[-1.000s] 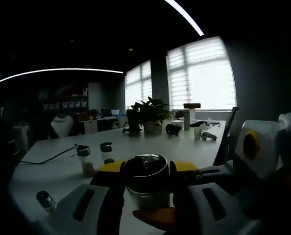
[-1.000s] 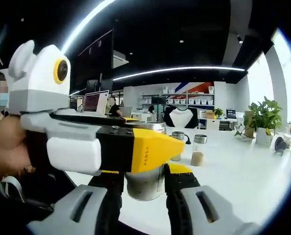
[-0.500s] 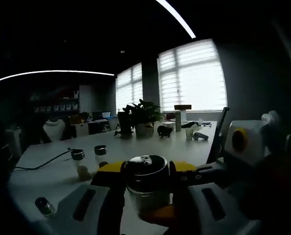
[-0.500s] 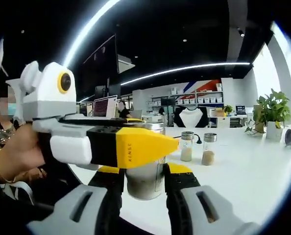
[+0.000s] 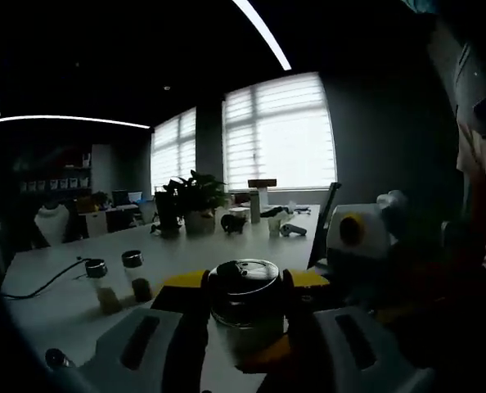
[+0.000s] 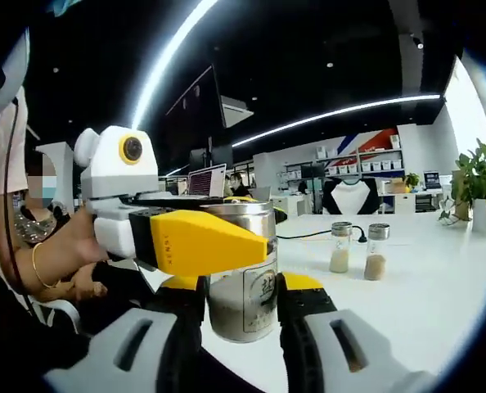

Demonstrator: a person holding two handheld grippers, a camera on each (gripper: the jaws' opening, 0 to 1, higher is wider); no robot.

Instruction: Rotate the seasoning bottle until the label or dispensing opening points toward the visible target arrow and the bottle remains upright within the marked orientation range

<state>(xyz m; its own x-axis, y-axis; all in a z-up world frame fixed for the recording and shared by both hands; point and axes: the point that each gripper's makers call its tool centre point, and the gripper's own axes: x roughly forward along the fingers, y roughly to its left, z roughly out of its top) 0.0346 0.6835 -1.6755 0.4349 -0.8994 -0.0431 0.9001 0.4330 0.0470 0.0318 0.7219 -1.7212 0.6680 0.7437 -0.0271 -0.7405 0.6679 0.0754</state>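
Here both the left gripper [image 6: 202, 241] and right gripper [image 6: 239, 303] clamp the upright seasoning bottle [image 6: 243, 282], its label's writing too blurred to read.

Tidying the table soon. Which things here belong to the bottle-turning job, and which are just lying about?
In use:
- seasoning bottle
- left tongs
- right tongs

Lying about:
- two small spice jars
- potted plant
- black cable

White table [image 6: 439, 286], long, glossy top. On it: two small glass spice jars [image 6: 339, 246] [image 6: 377, 254] standing side by side, upright; black cable [image 6: 308, 235] behind them; potted plant [image 5: 195, 205] far end; seasoning bottle [image 6: 243, 282] upright near edge; small dark jar [image 5: 56, 358] lying down
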